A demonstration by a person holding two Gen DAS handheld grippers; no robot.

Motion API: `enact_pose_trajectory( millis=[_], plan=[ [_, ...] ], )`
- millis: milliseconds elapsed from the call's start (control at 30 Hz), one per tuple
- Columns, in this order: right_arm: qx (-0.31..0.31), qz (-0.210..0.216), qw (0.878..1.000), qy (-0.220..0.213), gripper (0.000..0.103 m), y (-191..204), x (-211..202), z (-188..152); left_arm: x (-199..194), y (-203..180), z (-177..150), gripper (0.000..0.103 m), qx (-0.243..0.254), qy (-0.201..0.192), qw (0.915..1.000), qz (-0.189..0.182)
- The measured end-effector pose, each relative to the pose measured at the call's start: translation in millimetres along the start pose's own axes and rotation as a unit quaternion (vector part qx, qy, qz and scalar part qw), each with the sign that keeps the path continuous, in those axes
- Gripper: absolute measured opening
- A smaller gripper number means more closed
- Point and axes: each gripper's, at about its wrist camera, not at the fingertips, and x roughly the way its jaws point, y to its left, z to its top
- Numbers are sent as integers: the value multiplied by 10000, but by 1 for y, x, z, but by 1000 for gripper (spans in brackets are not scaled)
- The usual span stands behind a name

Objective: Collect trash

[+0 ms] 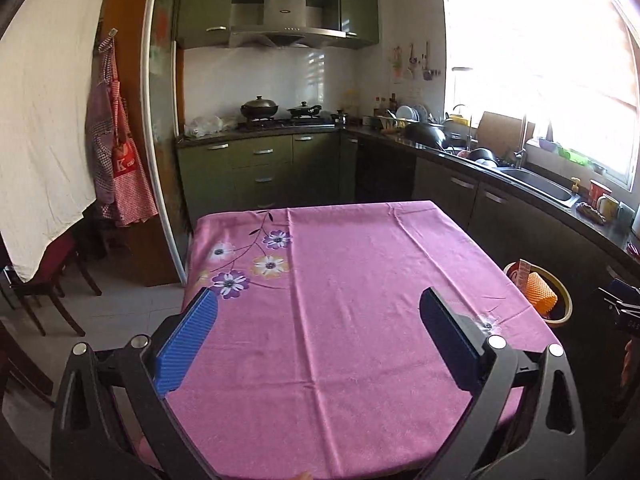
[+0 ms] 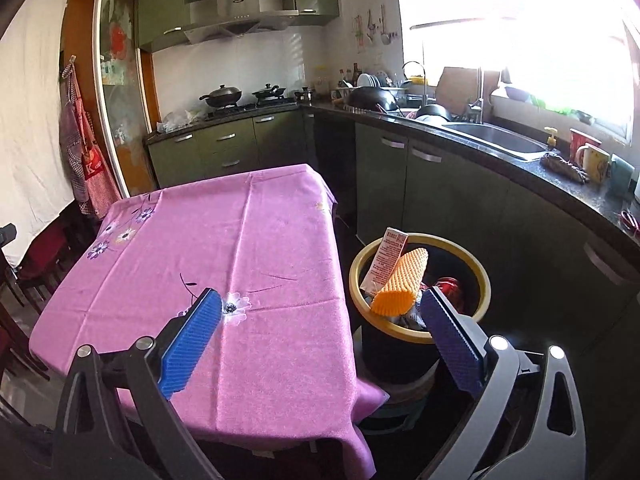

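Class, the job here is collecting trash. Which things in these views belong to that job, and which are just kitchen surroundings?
Job:
trash bin
orange foam net
printed carton
red can

Surroundings:
pink tablecloth
woks
sink
mugs
aprons

Daylight floods in through the window (image 1: 540, 60), which is blown out to white glare in both views. The cabinets (image 2: 440, 200) under it are dark and shadowed; the tablecloth (image 1: 340, 300) is evenly lit and sharp. Strong fisheye bending at the edges, black corners.

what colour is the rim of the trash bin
Yellow rim on a dark trash bin; clearest in the right wrist view.
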Motion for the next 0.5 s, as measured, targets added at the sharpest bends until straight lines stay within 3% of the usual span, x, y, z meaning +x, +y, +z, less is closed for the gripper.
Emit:
enact_pose_trajectory(
  millis=[500],
  plan=[
    [-68, -107, 9998, -124, 98, 3, -28, -7, -35, -7, -5, 96, -38, -293, 9995, -126]
  ],
)
